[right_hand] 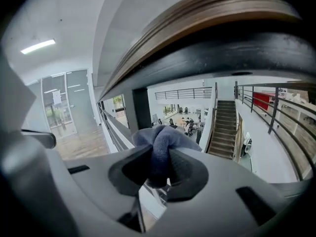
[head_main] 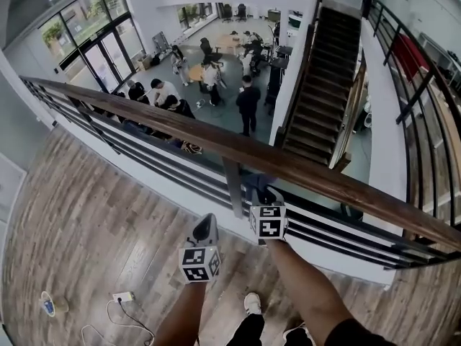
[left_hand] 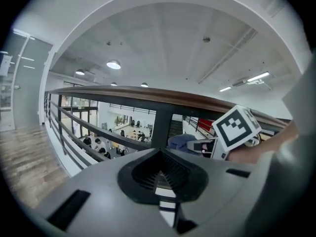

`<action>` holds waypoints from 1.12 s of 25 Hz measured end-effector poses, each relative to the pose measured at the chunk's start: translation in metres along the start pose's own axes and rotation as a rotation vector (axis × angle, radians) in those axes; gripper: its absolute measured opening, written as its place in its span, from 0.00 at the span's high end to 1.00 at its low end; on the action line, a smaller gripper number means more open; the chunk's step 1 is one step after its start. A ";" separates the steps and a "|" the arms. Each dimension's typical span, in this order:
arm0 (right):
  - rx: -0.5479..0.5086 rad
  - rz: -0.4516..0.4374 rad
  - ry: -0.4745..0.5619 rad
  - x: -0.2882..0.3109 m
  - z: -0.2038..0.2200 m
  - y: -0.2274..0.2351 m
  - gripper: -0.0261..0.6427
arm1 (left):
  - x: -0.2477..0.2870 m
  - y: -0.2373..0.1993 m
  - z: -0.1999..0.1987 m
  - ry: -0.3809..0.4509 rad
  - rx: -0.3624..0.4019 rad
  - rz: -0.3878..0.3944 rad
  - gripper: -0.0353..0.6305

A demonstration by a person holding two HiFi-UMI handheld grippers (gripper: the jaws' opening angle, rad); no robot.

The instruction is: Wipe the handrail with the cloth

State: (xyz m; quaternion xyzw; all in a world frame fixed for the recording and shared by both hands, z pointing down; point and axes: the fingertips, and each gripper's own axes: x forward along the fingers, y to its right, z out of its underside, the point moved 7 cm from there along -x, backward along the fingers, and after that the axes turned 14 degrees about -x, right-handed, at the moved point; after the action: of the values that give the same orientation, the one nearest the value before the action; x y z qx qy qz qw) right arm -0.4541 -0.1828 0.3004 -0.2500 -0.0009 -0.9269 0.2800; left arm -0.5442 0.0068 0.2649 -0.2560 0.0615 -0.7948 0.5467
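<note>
A brown wooden handrail (head_main: 302, 166) on a black frame runs from upper left to lower right. My right gripper (head_main: 261, 191) is just under it, shut on a bunched blue-grey cloth (head_main: 258, 184). In the right gripper view the cloth (right_hand: 160, 144) bulges out between the jaws of the right gripper (right_hand: 159, 169), and the handrail (right_hand: 207, 23) passes close overhead. My left gripper (head_main: 207, 226) hangs lower and to the left, apart from the rail. In its own view the left gripper (left_hand: 159, 176) is shut and empty, facing the handrail (left_hand: 148, 94) and the cloth (left_hand: 181, 141).
A black post (head_main: 233, 186) and black lower bars (head_main: 144, 153) stand under the rail, right by both grippers. Beyond lies an atrium with people and a staircase (head_main: 324, 71). On the wooden floor (head_main: 86, 215) lie a power strip (head_main: 122, 296) and a small blue-white object (head_main: 47, 303).
</note>
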 end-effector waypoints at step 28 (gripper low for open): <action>0.080 0.068 -0.157 -0.019 0.052 0.076 0.85 | 0.014 0.061 0.058 -0.110 0.057 0.045 0.94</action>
State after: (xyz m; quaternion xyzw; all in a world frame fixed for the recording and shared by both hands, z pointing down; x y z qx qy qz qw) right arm -0.3767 -0.2300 0.3269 -0.3104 -0.0514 -0.8936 0.3202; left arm -0.4699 -0.0195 0.2966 -0.2821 0.0145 -0.7685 0.5741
